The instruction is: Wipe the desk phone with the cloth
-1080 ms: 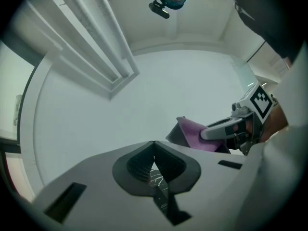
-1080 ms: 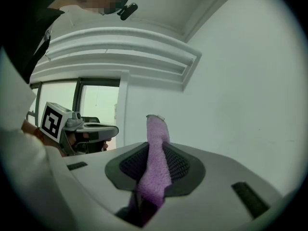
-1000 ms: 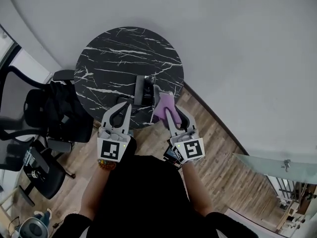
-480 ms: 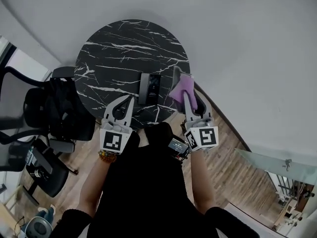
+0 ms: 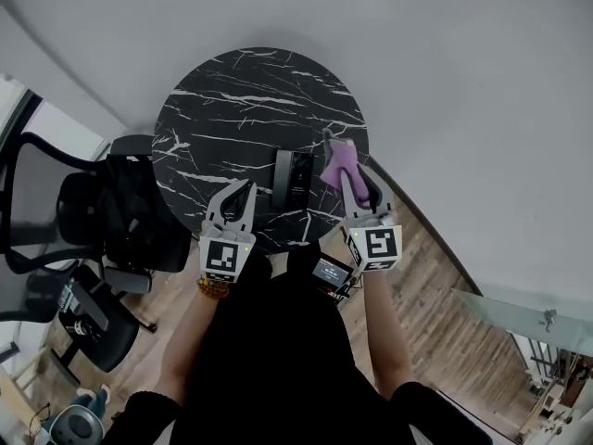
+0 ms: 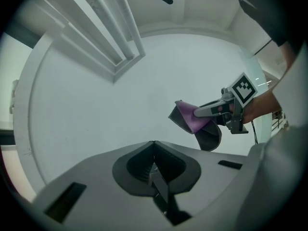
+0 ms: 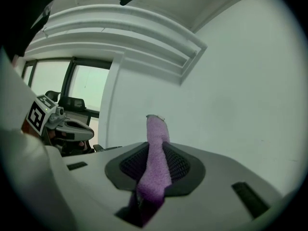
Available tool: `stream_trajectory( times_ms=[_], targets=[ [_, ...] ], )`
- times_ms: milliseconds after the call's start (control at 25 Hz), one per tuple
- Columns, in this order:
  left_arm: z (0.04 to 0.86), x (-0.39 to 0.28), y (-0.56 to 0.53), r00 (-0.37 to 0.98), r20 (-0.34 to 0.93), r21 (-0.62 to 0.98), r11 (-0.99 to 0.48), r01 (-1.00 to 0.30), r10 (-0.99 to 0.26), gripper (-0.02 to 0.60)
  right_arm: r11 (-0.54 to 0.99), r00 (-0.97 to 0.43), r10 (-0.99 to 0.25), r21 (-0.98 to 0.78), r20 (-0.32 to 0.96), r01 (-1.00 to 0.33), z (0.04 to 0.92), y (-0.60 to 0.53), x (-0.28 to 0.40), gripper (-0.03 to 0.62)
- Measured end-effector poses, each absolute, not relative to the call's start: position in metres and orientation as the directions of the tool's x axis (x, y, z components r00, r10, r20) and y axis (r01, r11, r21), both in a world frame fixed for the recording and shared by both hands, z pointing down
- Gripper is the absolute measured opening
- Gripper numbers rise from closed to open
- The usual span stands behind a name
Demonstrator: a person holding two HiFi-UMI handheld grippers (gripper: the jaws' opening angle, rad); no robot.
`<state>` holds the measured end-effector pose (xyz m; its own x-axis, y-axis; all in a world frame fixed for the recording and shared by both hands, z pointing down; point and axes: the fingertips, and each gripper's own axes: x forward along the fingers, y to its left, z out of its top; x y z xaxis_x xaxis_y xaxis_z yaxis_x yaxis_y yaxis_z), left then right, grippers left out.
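A second ago the cloth (image 5: 338, 163) lay over the right side of the desk phone (image 5: 293, 176). Now we see it drawn off to the right, held just beside the phone near the right rim of the desk (image 5: 250, 100). The right gripper (image 5: 346, 176) is clamped tight on it, and a folded strip of fuzzy purple fabric stands up from between its ribbed dark pads. One outer fold of the cloth looks grey.

The left gripper (image 5: 246, 186) has kept its place at the near edge of the desk, left of the phone. Its jaws are pressed together with nothing between them.

The phone is a flat, dark, oblong slab lying near the front of the desk, and neither gripper touches it. The desk top is round and polished, black stone with thin white veins.

A black office chair (image 5: 93, 211) stands to the left on a wood-plank floor (image 5: 435, 295).
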<state>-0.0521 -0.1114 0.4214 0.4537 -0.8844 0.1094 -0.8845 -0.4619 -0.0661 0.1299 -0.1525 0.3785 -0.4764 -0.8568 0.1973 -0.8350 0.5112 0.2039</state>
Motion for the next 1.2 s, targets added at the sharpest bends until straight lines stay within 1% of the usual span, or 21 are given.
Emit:
stream_trajectory(
  times_ms=[240, 400, 560, 760, 960, 1200],
  targets=[
    [0.453, -0.056, -0.11, 0.447, 0.172, -0.058, -0.462, -0.885, -0.878, 0.012, 0.575, -0.498, -0.816, 0.324, 0.292, -0.752, 0.413, -0.167, 0.11, 0.098],
    [0.465, -0.057, -0.109, 0.447, 0.191, -0.037, -0.461, -0.886, -0.874, 0.012, 0.627, -0.521, -0.777, 0.367, 0.354, -0.687, 0.44, -0.181, 0.096, 0.098],
    [0.487, -0.049, -0.111, 0.466, 0.22, -0.021, -0.481, -0.876, -0.857, 0.012, 0.658, -0.531, -0.752, 0.421, 0.39, -0.624, 0.461, -0.198, 0.079, 0.098],
    [0.51, -0.035, -0.113, 0.491, 0.255, 0.022, -0.503, -0.864, -0.833, 0.012, 0.695, -0.533, -0.718, 0.436, 0.447, -0.571, 0.487, -0.21, 0.066, 0.1],
    [0.535, -0.025, -0.112, 0.507, 0.287, 0.043, -0.518, -0.854, -0.813, 0.012, 0.75, -0.533, -0.662, 0.454, 0.527, -0.482, 0.526, -0.218, 0.055, 0.1],
    [0.568, -0.018, -0.11, 0.503, 0.347, 0.073, -0.512, -0.856, -0.792, 0.012, 0.786, -0.512, -0.618, 0.469, 0.596, -0.402, 0.568, -0.227, 0.052, 0.098]
  ],
)
